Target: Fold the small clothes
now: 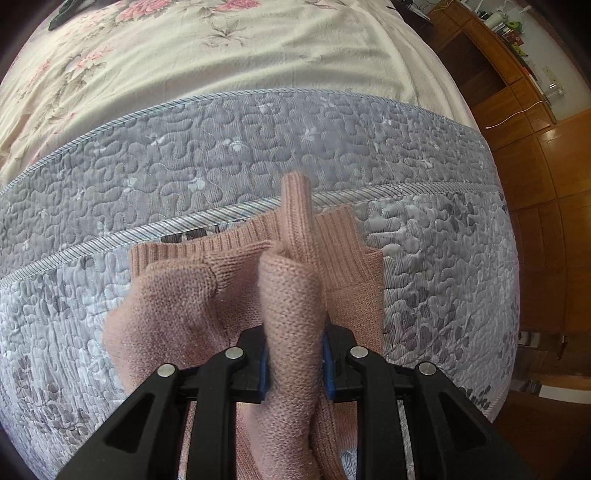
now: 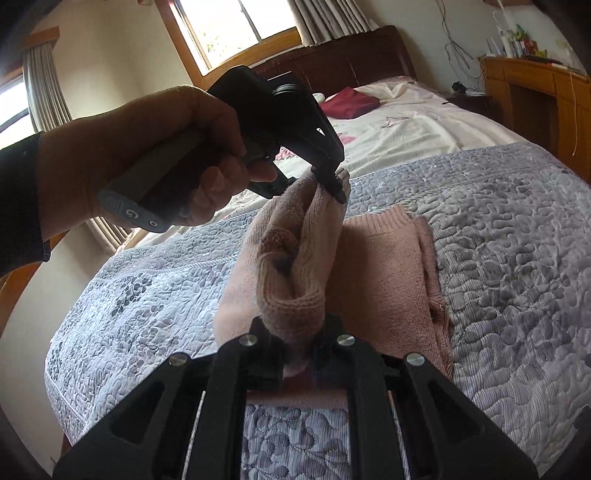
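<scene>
A pink knitted sweater (image 1: 177, 306) lies on the grey quilted bedspread (image 1: 258, 147), ribbed hem toward the far side. My left gripper (image 1: 295, 365) is shut on a raised fold of the knit, with blue pads pressed against both sides. From the right wrist view, the sweater (image 2: 384, 266) lies partly flat while one edge is lifted between both grippers. My right gripper (image 2: 301, 347) is shut on the near end of that lifted fold. A hand holds the left gripper (image 2: 338, 184) above, clamped on the far end.
A cream floral blanket (image 1: 184, 55) covers the bed beyond the bedspread. A dark red cloth (image 2: 351, 101) lies near the wooden headboard (image 2: 332, 62). Wooden cabinets (image 1: 517, 92) and floor flank the bed's right side. A window with curtains (image 2: 229, 26) stands behind.
</scene>
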Demonstrator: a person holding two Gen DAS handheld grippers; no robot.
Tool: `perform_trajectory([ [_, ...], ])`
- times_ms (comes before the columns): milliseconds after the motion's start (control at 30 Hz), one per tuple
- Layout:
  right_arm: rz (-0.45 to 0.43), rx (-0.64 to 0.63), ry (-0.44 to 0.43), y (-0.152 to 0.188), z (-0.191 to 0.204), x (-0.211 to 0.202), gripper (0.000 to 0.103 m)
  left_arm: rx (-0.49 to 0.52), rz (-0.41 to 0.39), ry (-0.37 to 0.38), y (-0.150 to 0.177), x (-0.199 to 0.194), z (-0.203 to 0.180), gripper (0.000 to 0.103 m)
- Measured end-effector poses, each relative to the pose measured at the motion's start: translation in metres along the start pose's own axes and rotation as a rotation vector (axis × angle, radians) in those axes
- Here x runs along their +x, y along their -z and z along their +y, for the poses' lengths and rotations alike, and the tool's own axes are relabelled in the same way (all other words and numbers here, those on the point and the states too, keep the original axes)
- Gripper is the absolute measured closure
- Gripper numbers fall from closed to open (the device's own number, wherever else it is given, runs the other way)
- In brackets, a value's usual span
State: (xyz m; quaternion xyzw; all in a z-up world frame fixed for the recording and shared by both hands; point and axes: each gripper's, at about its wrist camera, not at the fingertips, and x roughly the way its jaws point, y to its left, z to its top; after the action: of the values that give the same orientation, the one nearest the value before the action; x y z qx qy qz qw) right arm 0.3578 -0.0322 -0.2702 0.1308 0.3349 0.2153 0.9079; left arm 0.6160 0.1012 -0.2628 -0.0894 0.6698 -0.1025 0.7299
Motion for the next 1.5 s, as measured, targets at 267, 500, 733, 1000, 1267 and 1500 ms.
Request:
perform_trajectory([
  [267, 0.011, 0.122, -0.041, 0.011, -0.029, 0.000, 0.094, 0.042, -0.022, -0.096, 0.004, 0.017, -0.028, 0.082],
  [500, 0.053, 0.232, -0.073, 0.016, -0.054, -0.003, 0.094, 0.027, -0.072, -0.138, 0.013, 0.017, -0.047, 0.082],
  [733, 0.124, 0.430, -0.147, 0.027, -0.097, 0.005, 0.093, 0.005, -0.098, -0.211, 0.014, 0.036, -0.069, 0.082],
  [1000, 0.174, 0.569, -0.242, 0.038, -0.120, 0.011, 0.093, -0.002, -0.140, -0.323, 0.018, 0.055, -0.085, 0.082],
  [1267, 0.206, 0.618, -0.254, 0.045, -0.133, 0.015, 0.059, 0.022, -0.238, -0.175, 0.025, 0.053, -0.087, 0.046],
  [1500, 0.227, 0.650, -0.320, 0.047, -0.136, 0.027, 0.050, 0.075, -0.316, 0.009, 0.034, 0.008, -0.074, 0.044],
])
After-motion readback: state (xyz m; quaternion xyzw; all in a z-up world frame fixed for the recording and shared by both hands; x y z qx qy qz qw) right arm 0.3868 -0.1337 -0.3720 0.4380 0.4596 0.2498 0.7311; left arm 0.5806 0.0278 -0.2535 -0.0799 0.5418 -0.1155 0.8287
